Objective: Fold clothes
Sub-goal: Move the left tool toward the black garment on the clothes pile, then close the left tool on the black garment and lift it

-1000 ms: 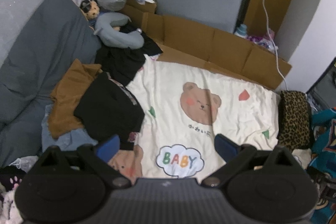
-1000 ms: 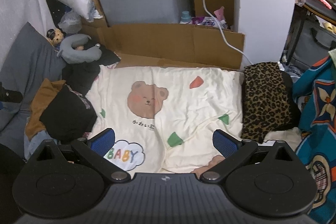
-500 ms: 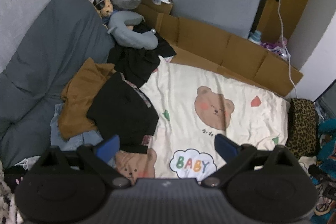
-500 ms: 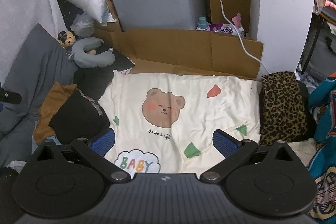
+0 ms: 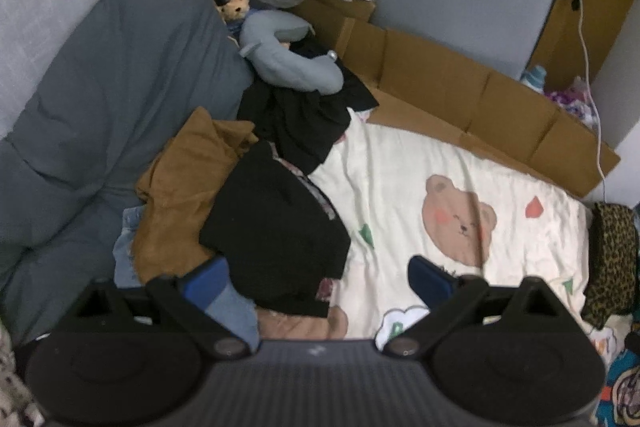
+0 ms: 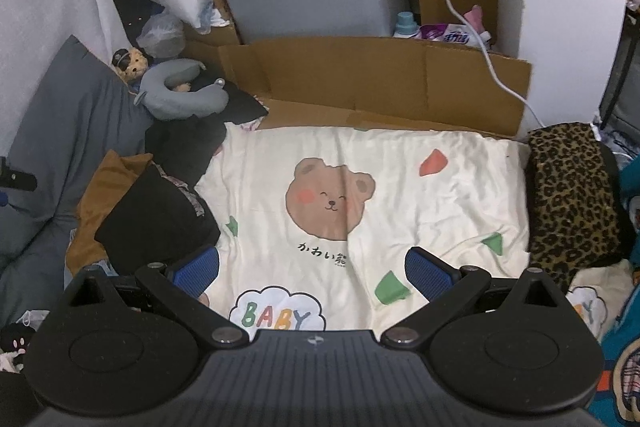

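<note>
A heap of clothes lies at the left of a cream bear-print blanket (image 5: 420,163) (image 6: 400,163): a black garment (image 5: 276,227) (image 6: 156,219) on top, a brown one (image 5: 180,187) (image 6: 104,179) beneath, blue denim (image 5: 232,311) at the bottom, another black piece (image 5: 304,119) (image 6: 188,143) behind. My left gripper (image 5: 320,277) hangs open above the near edge of the black garment, nothing between its blue pads. My right gripper (image 6: 312,267) is open over the blanket's front, holding nothing.
A grey cushion (image 5: 100,99) lines the left side, with a neck pillow (image 5: 288,67) and a small plush (image 5: 232,1) at its far end. Cardboard (image 6: 380,87) stands behind the blanket. A leopard-print cloth (image 6: 572,187) lies at the right edge.
Both grippers have drawn back and up, so the bed looks farther away. The left view has swung left toward the clothes heap. Both stay open.
</note>
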A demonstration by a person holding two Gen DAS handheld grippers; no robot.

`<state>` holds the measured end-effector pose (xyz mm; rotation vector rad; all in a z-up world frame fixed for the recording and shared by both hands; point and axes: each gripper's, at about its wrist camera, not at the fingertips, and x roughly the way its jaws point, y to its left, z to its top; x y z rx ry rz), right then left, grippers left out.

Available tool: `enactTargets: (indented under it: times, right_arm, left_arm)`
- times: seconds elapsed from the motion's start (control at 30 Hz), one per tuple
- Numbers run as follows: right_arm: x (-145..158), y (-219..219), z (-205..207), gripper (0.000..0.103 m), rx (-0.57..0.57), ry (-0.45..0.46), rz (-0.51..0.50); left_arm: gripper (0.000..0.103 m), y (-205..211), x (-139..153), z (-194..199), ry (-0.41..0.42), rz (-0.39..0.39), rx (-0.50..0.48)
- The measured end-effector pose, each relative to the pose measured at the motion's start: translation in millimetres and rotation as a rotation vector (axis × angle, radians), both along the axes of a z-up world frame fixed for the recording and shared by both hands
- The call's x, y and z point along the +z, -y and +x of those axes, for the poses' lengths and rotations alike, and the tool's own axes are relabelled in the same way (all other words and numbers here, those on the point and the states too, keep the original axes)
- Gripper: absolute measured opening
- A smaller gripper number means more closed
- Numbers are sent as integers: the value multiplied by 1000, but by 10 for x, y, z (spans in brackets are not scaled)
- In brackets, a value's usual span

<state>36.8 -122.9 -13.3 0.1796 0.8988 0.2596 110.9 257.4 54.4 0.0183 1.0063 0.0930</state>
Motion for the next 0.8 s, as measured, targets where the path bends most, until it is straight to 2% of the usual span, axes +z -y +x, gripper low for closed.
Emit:
enactTargets:
  times: [0.27, 0.33, 0.43, 0.57, 0.8]
  right_arm:
    - [-418, -148, 75, 100, 13, -32, 20]
    - [-523, -184, 89, 95, 15, -40, 24]
    - [-664, -217, 102, 93, 12, -48, 34]
    - [-811, -211, 125, 93, -6, -56, 58]
    - [-1160, -248, 241, 93, -28, -38, 142]
  left_arm:
    - [93, -329, -574, 163, 6, -46, 9]
    - [92, -380, -753, 207, -3, -52, 9]
    - [92, -468, -1083, 268, -20, -80, 11]
    - [92, -608, -1461, 342, -20, -79, 60]
    - [91, -937, -1983, 526, -40, -151, 175]
